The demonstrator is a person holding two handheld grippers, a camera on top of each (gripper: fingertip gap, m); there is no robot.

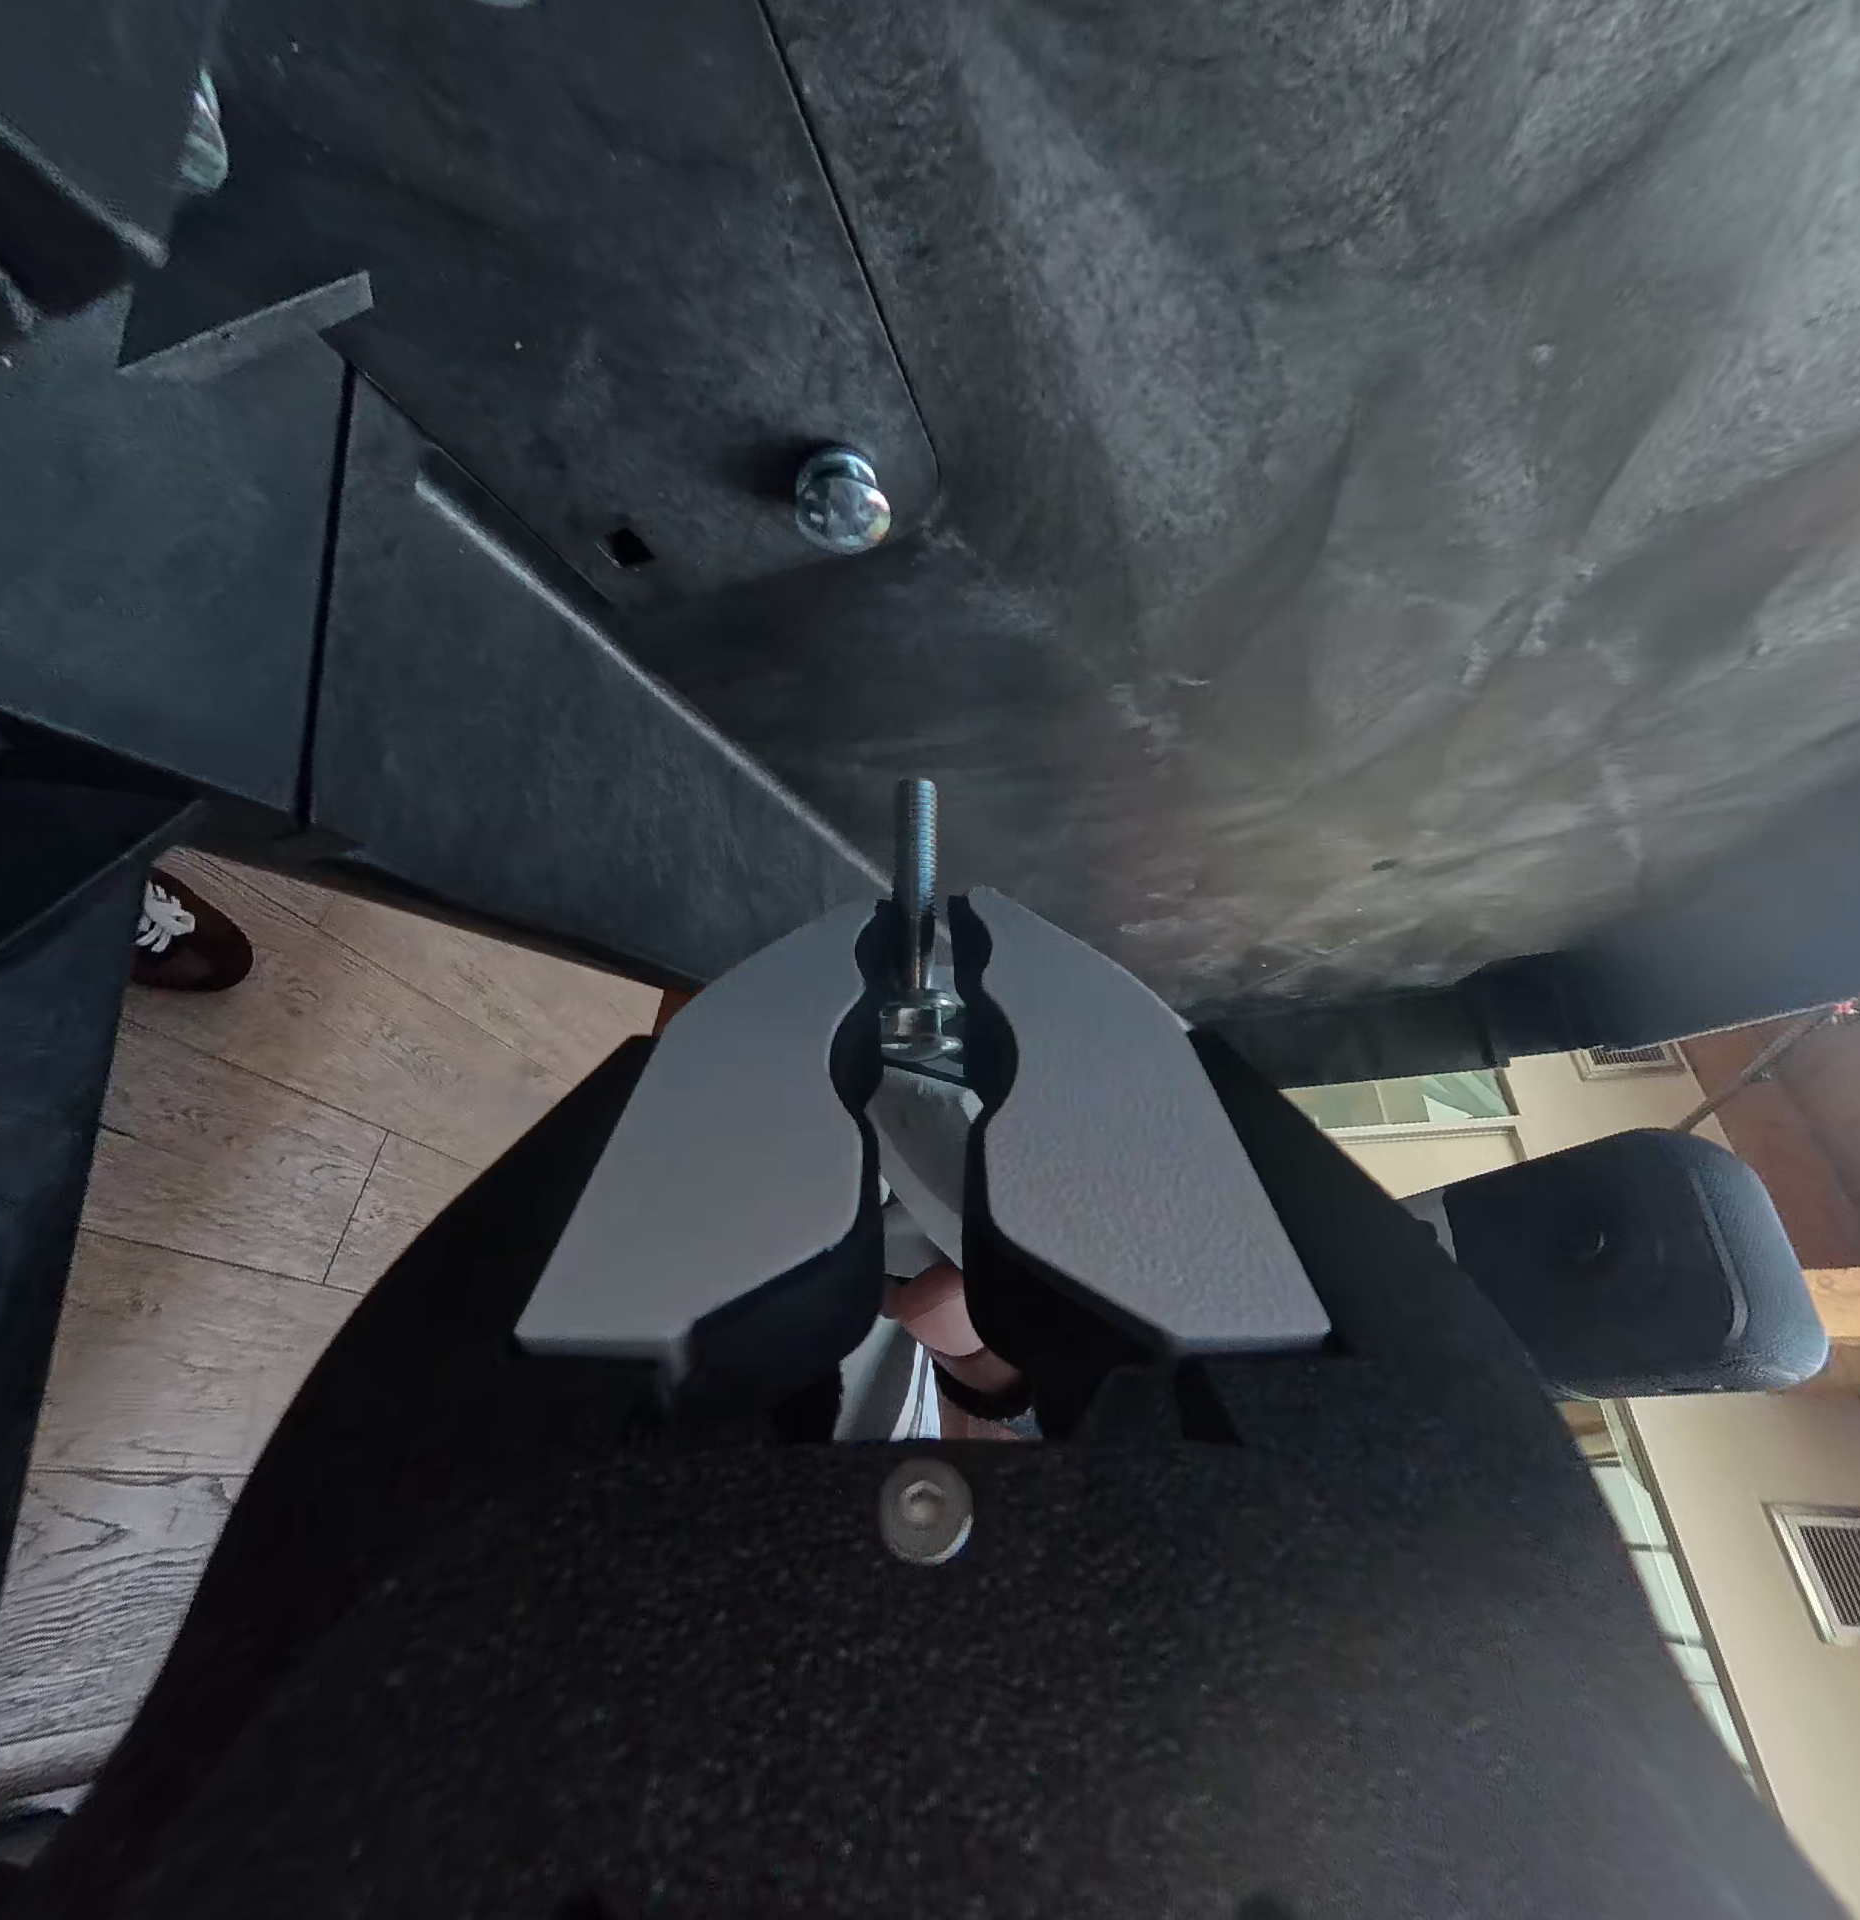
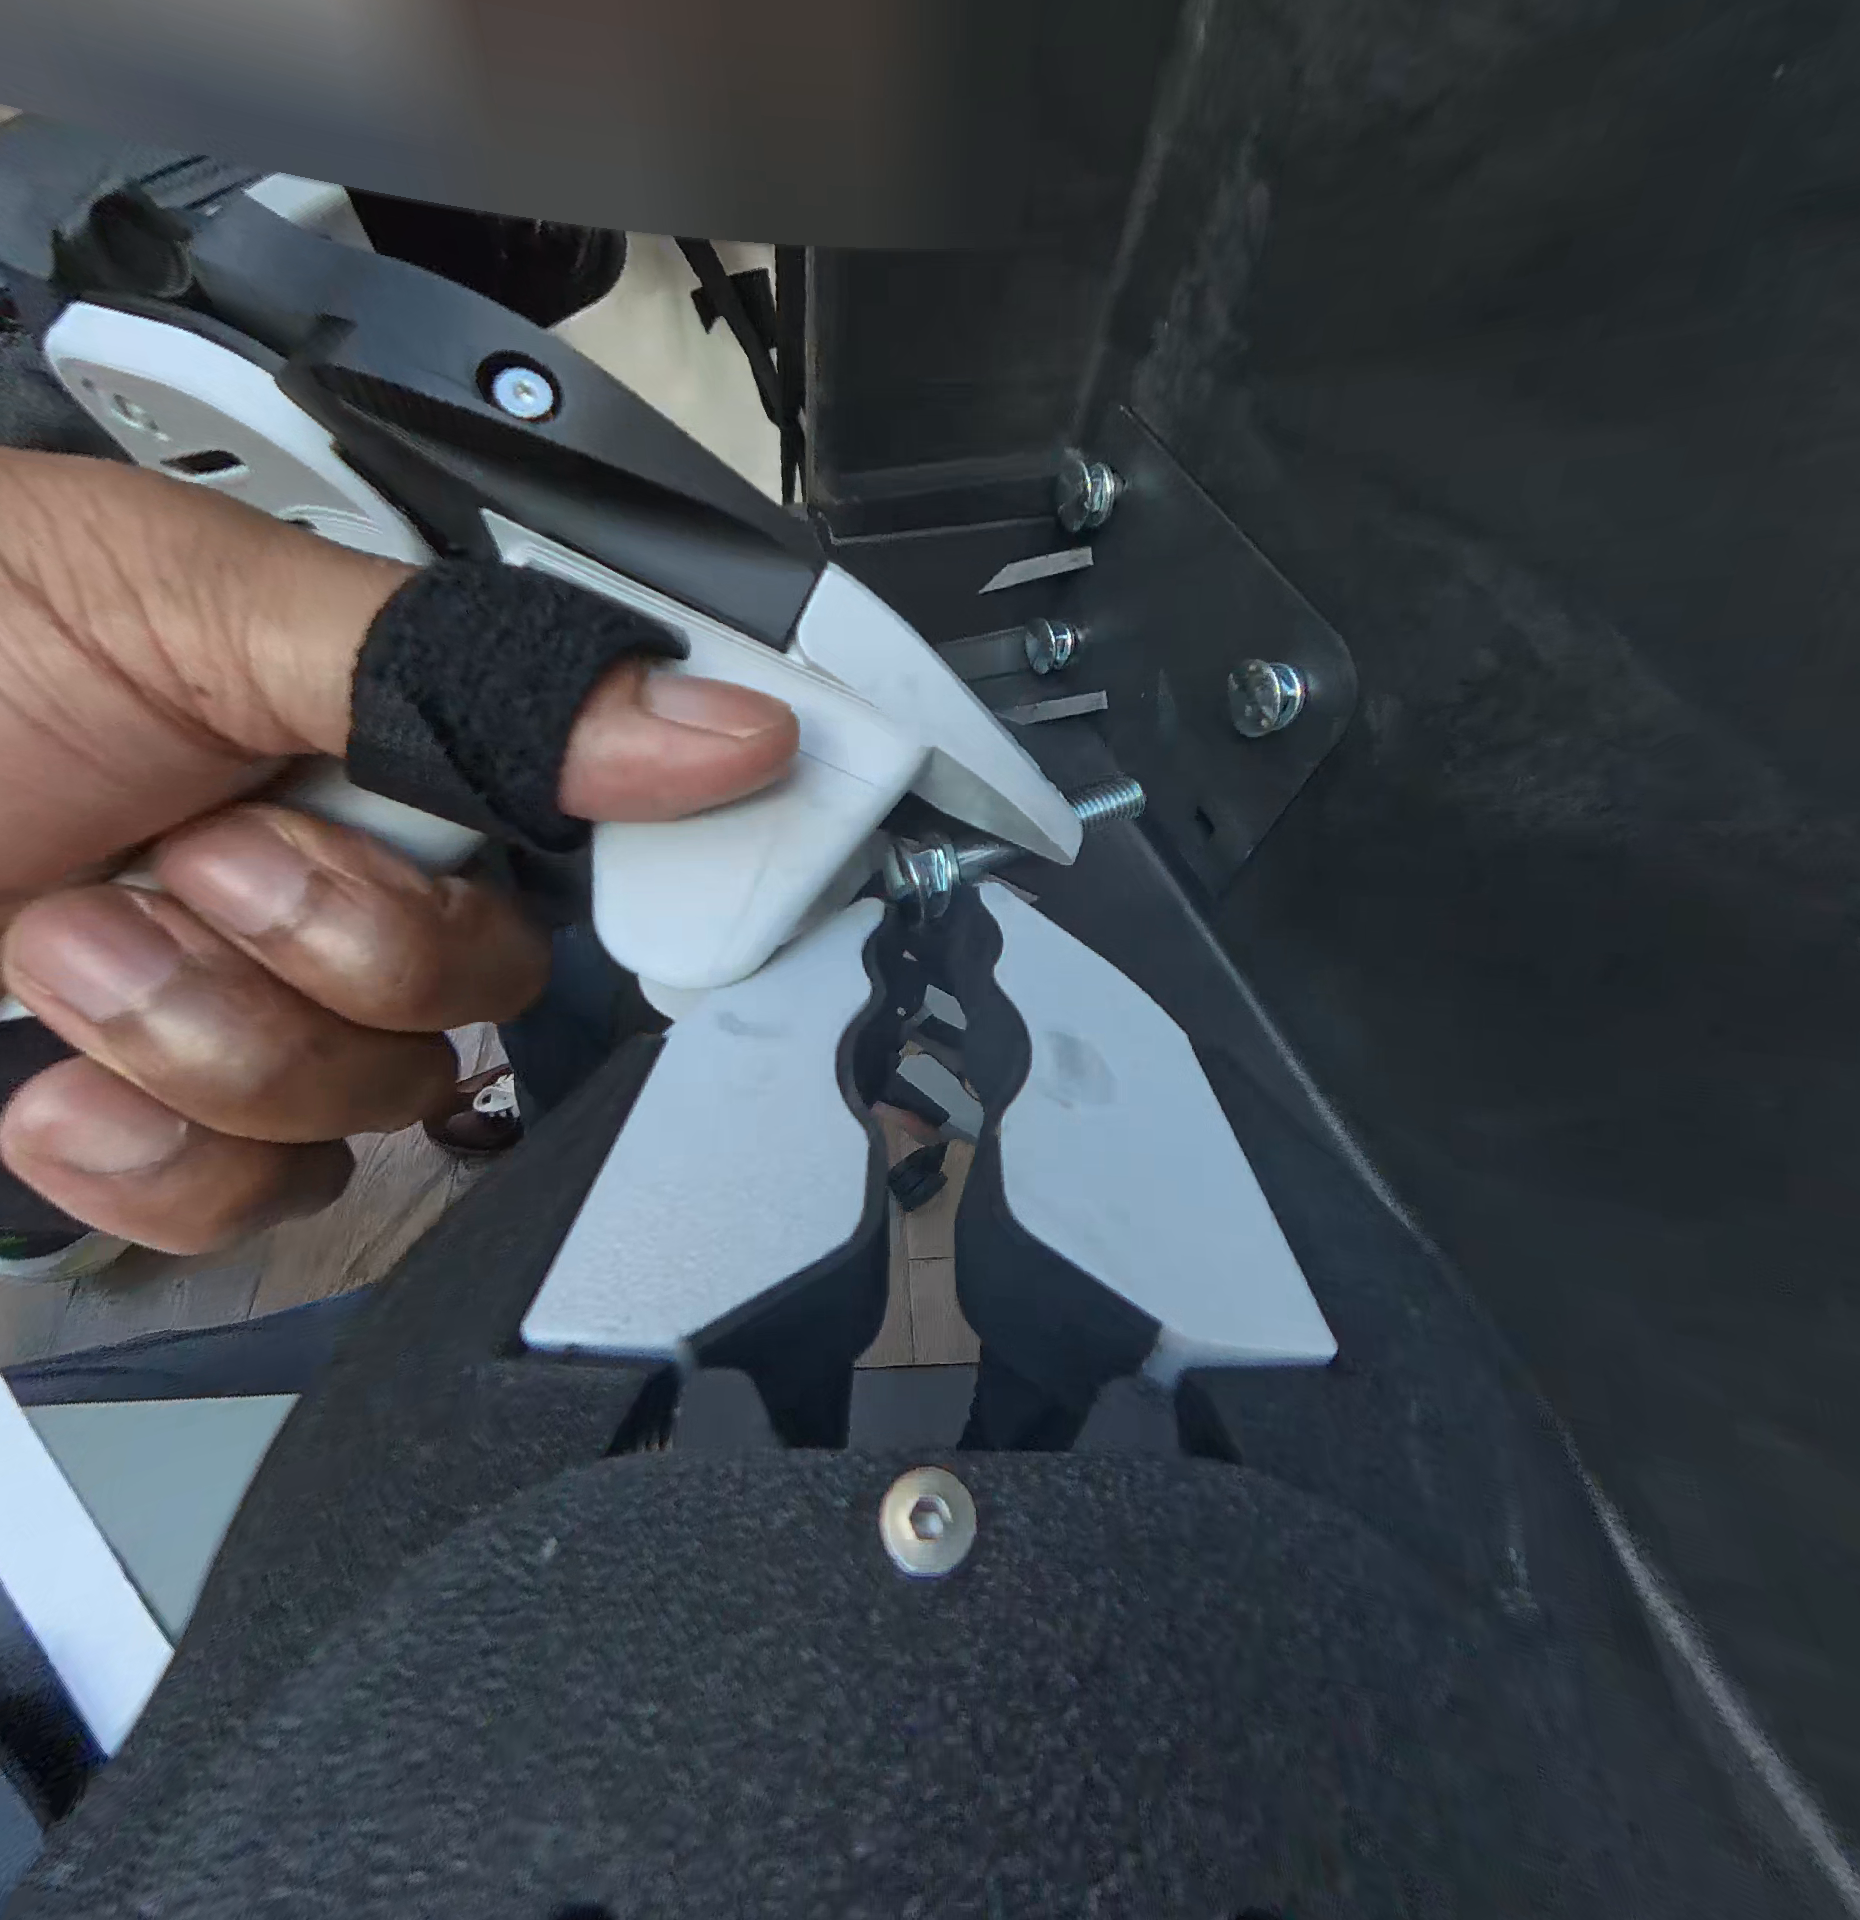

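Dim daylight, fisheye edges, slight motion blur.

Both grippers: pale grey fingers (image 1: 718,1143), wavy black pads, textured black body, silver hex screw (image 1: 925,1510). Hand (image 2: 230,831) wears black fabric thumb band (image 2: 469,707).

left gripper (image 2: 1009,831) fingers clamp silver bolt (image 2: 947,864) | right gripper (image 2: 931,914) just beneath | black bracket (image 2: 1196,665) beside
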